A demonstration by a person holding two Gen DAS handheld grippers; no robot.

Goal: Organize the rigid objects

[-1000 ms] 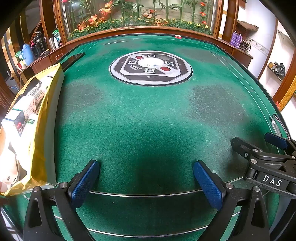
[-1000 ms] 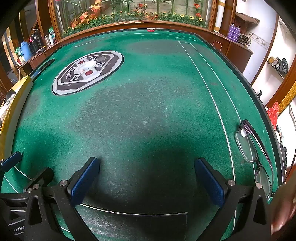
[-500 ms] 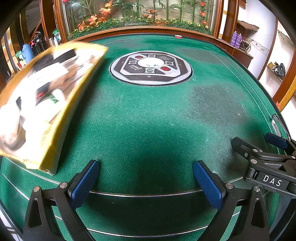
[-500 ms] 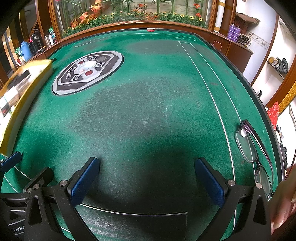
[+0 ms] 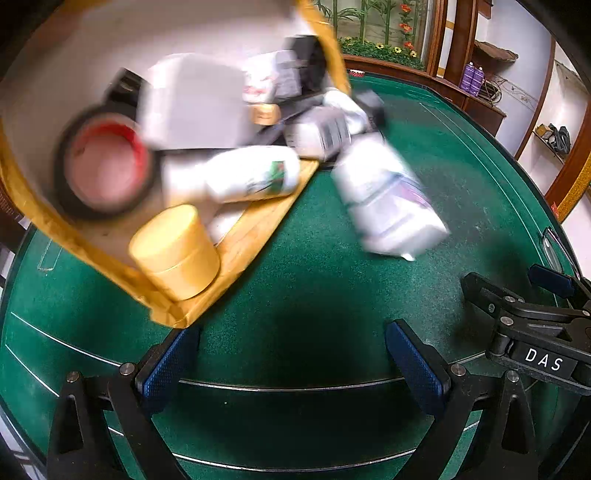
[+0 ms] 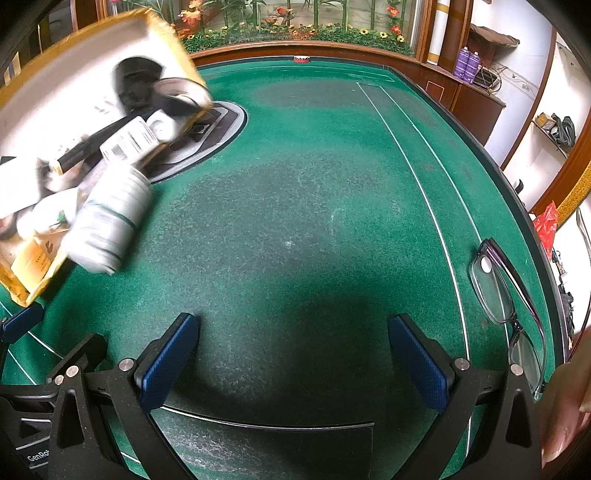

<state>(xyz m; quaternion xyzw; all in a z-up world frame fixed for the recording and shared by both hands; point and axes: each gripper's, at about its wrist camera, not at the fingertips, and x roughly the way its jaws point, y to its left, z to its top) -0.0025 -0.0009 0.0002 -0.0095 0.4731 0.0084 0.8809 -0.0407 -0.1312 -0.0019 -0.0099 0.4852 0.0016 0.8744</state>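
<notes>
A gold box (image 5: pixel 236 254) (image 6: pixel 184 48) is tipped over the left of the green table, its open side facing me, and its contents are sliding out, blurred. A large white bottle (image 5: pixel 388 199) (image 6: pixel 110 221) falls onto the felt. Inside the box I see a tape roll (image 5: pixel 103 162), a yellow round jar (image 5: pixel 177 251), a white tube (image 5: pixel 236 173) and small white cartons (image 5: pixel 195 99). My left gripper (image 5: pixel 291 362) is open just below the box corner, holding nothing. My right gripper (image 6: pixel 291 358) is open over bare felt, apart from everything.
Eyeglasses (image 6: pixel 506 302) lie by the table's right rim. A round grey emblem (image 6: pixel 218 129) marks the table's middle. A wooden rail with plants (image 6: pixel 295 33) runs along the far side. A person's hand (image 6: pixel 565 413) shows at the lower right. Green felt (image 6: pixel 332 184) spreads ahead.
The gold box rose from the left edge, swung over the table and tipped. Its objects now spill out, the white bottle falling first. Both grippers stayed still.
</notes>
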